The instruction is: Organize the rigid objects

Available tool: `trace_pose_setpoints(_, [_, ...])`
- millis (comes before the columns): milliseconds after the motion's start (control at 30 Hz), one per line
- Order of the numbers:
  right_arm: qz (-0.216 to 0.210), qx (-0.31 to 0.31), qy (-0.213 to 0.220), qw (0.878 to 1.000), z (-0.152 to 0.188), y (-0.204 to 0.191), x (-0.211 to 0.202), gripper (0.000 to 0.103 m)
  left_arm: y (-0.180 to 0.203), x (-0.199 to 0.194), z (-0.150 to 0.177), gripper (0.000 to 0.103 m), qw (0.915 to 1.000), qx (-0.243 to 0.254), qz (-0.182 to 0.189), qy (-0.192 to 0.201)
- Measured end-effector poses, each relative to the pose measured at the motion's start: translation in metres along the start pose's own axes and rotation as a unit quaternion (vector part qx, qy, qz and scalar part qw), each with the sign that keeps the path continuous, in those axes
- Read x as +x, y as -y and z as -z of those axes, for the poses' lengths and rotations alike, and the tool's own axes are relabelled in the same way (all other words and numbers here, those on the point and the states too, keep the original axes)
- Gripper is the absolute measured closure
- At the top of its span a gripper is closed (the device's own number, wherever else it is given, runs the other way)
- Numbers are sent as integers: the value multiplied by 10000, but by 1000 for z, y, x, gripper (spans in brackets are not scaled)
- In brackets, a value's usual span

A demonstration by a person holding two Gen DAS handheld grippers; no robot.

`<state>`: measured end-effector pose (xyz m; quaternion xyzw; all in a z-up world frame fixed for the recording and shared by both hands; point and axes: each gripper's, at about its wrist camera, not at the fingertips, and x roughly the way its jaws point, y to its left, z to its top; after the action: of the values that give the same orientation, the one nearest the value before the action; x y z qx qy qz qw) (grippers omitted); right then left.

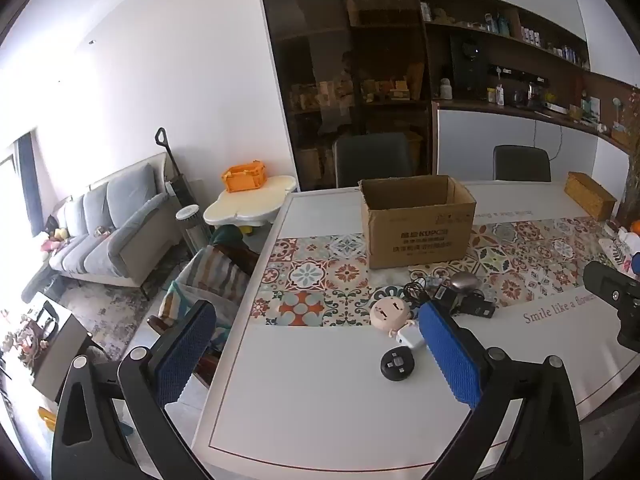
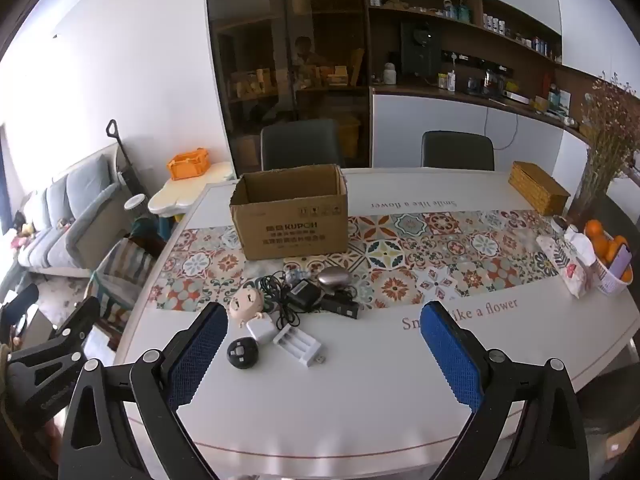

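Fingers (image 2: pixel 452 350) apart, short of gadget pile (image 2: pixel 296 312)

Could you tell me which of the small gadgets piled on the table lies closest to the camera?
The round black puck; the white battery charger and white plug lie slightly farther back.

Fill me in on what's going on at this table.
A person holds a gripper in each hand over a white table. The left gripper and the right gripper both have their jaws wide open and hold nothing. A heap of small things lies ahead of them: a black round puck, a white battery charger, a pink figure, black adapters with cords. Behind it an open cardboard box stands, nothing visibly inside.
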<state>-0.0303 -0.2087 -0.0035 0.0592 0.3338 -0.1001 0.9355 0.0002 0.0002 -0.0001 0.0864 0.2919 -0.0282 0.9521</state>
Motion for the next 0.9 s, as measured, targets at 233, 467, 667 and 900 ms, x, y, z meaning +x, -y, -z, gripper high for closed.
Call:
trace_pose_setpoints(233, [6,29,66,10000,1,1,-2,6,2,-2,-1,0,10000,-22,23,12])
trace_pose_setpoints(467, [-34,61,-14,10000,0,5,2,6,2,-4,2,0,9999,-28,84,54])
trace_pose_setpoints(667, [-26,82,13,10000,1,2,0,6,-5,-4,1,0,9999,-44,118,56])
trace_pose_setpoints(900, [-33,88,2,10000,2,0,1,6,-6,-5,-3,0,9999,-64,89,15])
